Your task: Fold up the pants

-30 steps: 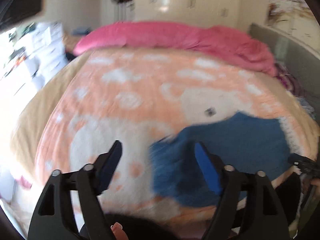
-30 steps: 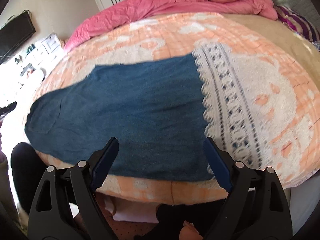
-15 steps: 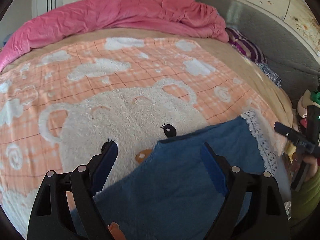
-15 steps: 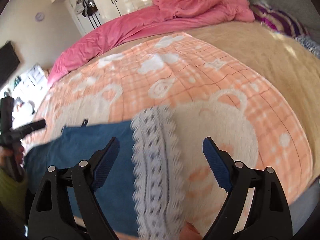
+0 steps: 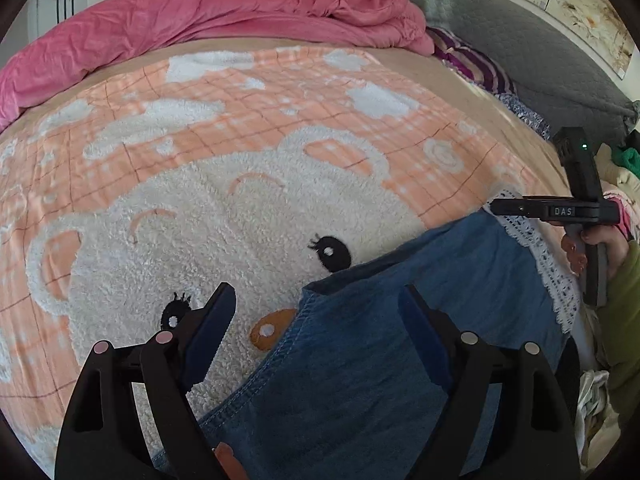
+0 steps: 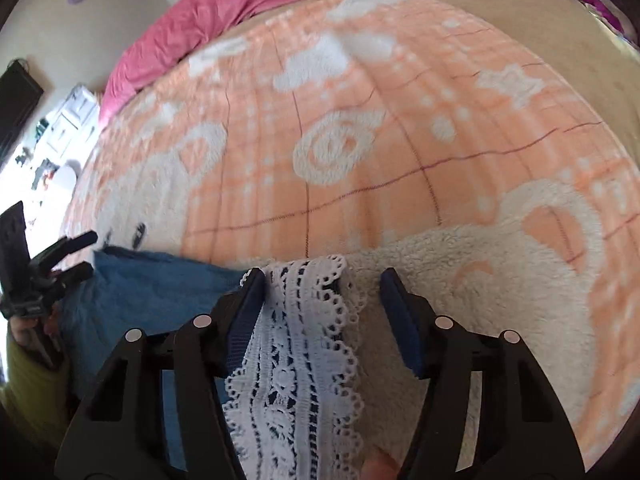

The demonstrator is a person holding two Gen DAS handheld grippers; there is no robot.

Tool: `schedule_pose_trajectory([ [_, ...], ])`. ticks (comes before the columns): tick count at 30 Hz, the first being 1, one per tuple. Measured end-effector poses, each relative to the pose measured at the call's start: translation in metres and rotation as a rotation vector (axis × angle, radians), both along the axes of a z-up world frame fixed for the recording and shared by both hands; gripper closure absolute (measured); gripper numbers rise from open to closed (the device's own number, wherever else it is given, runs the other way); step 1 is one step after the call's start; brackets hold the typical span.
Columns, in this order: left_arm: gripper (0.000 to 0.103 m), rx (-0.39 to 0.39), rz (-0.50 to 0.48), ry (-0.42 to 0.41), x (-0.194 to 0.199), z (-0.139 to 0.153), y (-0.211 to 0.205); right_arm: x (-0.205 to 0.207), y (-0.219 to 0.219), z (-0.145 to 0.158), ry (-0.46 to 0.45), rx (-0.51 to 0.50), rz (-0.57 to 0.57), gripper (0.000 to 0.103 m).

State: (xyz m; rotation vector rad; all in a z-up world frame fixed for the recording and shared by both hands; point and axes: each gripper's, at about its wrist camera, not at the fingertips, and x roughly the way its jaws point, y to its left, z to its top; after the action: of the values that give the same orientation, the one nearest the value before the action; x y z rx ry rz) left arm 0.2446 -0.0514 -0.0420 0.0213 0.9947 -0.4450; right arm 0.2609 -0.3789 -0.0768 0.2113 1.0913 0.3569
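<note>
Blue denim pants (image 5: 400,340) with a white lace hem (image 5: 544,264) lie flat near the front edge of the bed. My left gripper (image 5: 316,316) is open, its jaws straddling the waist-end corner of the denim. My right gripper (image 6: 322,292) is open just above the lace hem (image 6: 296,360), whose far corner lies between the jaws; blue denim (image 6: 152,296) stretches to the left. Each gripper shows in the other's view: the right one (image 5: 496,210) at the lace, the left one (image 6: 86,254) at the far end.
The bed carries an orange and white fleece blanket with a bear pattern (image 5: 224,216). A pink duvet (image 5: 224,8) is bunched along the far side. A grey headboard (image 5: 528,44) and striped cloth (image 5: 472,64) are at right. Shelves stand at left (image 6: 60,132).
Both grippers have come down closer to the pants. The left one now frames the waist corner, the right one the lace hem corner. Both stay open.
</note>
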Motion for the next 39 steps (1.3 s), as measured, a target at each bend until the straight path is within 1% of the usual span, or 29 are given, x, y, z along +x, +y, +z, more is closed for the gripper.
schedule_pose_trajectory([
  [1,0.021,0.004,0.006,0.016,0.002,-0.006,0.001,-0.002,0.001,0.0,-0.009,0.003,0.005,0.051],
  [2,0.021,0.002,0.007,0.029,0.004,-0.01,0.002,-0.003,0.0,0.001,-0.014,0.013,0.004,0.055],
  [3,0.021,-0.008,0.009,0.045,0.006,-0.014,0.003,-0.004,-0.001,0.002,-0.018,0.03,0.002,0.058],
  [5,0.021,-0.048,0.009,0.082,0.011,-0.023,0.004,-0.009,-0.003,0.005,-0.038,0.057,0.004,0.074],
  [7,0.021,-0.078,0.009,0.093,0.013,-0.028,0.006,-0.014,-0.005,0.008,-0.058,0.098,0.01,0.083],
  [8,0.021,-0.09,0.01,0.09,0.014,-0.029,0.006,-0.019,-0.005,0.01,-0.075,0.114,0.014,0.086],
  [10,0.021,-0.112,0.013,0.089,0.013,-0.03,0.007,-0.028,-0.005,0.017,-0.114,0.141,0.016,0.087],
  [11,0.023,-0.135,0.013,0.092,0.013,-0.029,0.008,-0.031,-0.005,0.02,-0.128,0.154,0.017,0.087],
  [13,0.066,-0.201,-0.012,0.116,0.012,-0.028,0.007,-0.035,-0.006,0.027,-0.156,0.167,0.014,0.088],
  [14,0.069,-0.253,-0.032,0.143,0.012,-0.03,0.005,-0.037,-0.006,0.03,-0.164,0.165,0.011,0.088],
  [15,0.07,-0.273,-0.043,0.155,0.011,-0.031,0.002,-0.038,-0.006,0.032,-0.171,0.16,0.008,0.088],
  [16,0.076,-0.266,-0.048,0.153,0.01,-0.033,0.0,-0.039,-0.006,0.034,-0.178,0.155,0.006,0.088],
  [17,0.08,-0.232,-0.045,0.137,0.008,-0.034,-0.003,-0.039,-0.007,0.036,-0.187,0.146,0.003,0.088],
  [18,0.086,-0.218,-0.038,0.126,0.008,-0.034,-0.003,-0.04,-0.007,0.038,-0.192,0.141,-0.001,0.088],
  [19,0.09,-0.224,-0.025,0.118,0.009,-0.032,-0.001,-0.04,-0.009,0.04,-0.194,0.139,-0.008,0.089],
  [21,0.093,-0.247,0.011,0.067,0.009,-0.019,0.007,-0.04,-0.01,0.046,-0.212,0.135,-0.013,0.089],
  [22,0.093,-0.243,0.015,0.016,0.007,-0.009,0.008,-0.039,-0.008,0.051,-0.23,0.134,-0.006,0.089],
  [23,0.093,-0.229,0.006,-0.019,0.006,-0.002,0.007,-0.037,-0.006,0.056,-0.248,0.124,-0.005,0.089],
  [25,0.093,-0.196,0.005,-0.055,0.004,0.002,0.004,-0.032,-0.003,0.06,-0.26,0.103,-0.001,0.089],
  [26,0.093,-0.185,0.011,-0.053,0.005,0.0,0.003,-0.026,-0.001,0.059,-0.252,0.078,-0.007,0.089],
  [28,0.093,-0.188,0.042,-0.026,0.011,-0.008,0.004,-0.01,0.007,0.046,-0.212,0.017,-0.014,0.089],
  [30,0.092,-0.16,0.069,-0.003,0.017,-0.019,0.005,0.0,0.016,0.031,-0.183,-0.053,-0.004,0.089],
  [32,0.089,-0.115,0.078,0.007,0.019,-0.028,0.002,0.007,0.023,0.014,-0.15,-0.118,-0.002,0.088],
  [34,0.086,-0.088,0.082,0.007,0.021,-0.031,-0.004,0.008,0.025,0.005,-0.144,-0.149,-0.006,0.086],
  [36,0.085,-0.094,0.084,0.009,0.021,-0.032,0.001,0.008,0.025,0.003,-0.145,-0.161,-0.02,0.084],
  [37,0.083,-0.099,0.087,0.011,0.02,-0.031,0.004,0.008,0.025,0.004,-0.147,-0.167,-0.022,0.081],
  [38,0.082,-0.11,0.089,0.012,0.02,-0.031,0.006,0.006,0.025,0.007,-0.159,-0.184,-0.029,0.073],
  [39,0.08,-0.125,0.09,0.012,0.02,-0.031,0.009,0.003,0.024,0.009,-0.173,-0.2,-0.038,0.067],
])
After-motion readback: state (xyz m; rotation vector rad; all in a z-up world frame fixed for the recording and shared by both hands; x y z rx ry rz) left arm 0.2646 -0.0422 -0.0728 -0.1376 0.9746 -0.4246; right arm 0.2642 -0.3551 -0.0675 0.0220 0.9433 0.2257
